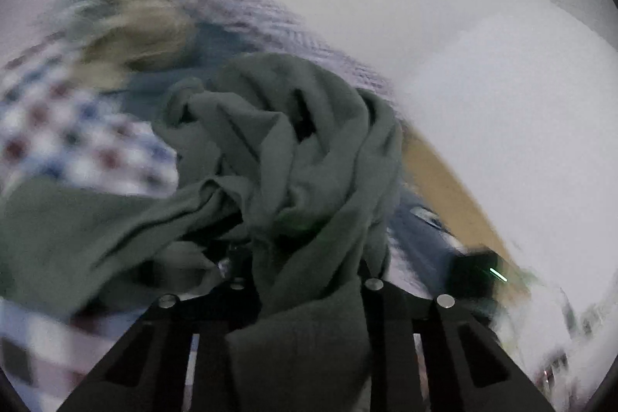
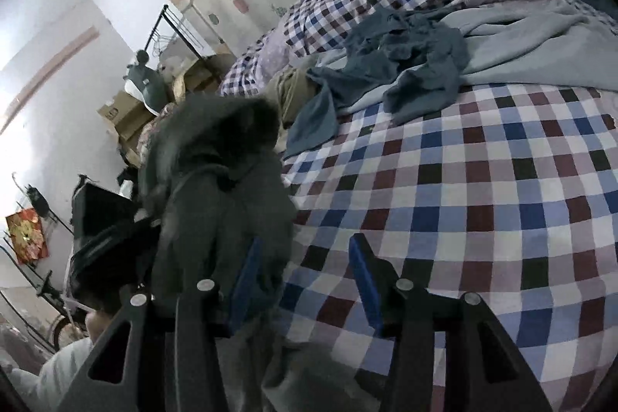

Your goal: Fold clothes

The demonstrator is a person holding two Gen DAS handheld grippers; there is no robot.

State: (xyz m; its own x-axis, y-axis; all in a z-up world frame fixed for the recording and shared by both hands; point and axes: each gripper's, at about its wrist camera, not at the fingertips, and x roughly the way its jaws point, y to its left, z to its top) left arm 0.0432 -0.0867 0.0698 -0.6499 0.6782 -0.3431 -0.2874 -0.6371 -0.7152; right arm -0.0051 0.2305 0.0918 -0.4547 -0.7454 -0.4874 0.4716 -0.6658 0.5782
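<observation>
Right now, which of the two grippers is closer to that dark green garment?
Left. The left gripper has the dark green garment bunched between its fingers. The right gripper is open, the garment draped against only one of its fingers.

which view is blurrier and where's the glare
Left wrist view: heavy motion blur over the checked bedding and background, though the green garment stays fairly sharp. Right wrist view: the checked bedspread is crisp, only the near green garment is soft; glare washes out the wall at the left edge.
</observation>
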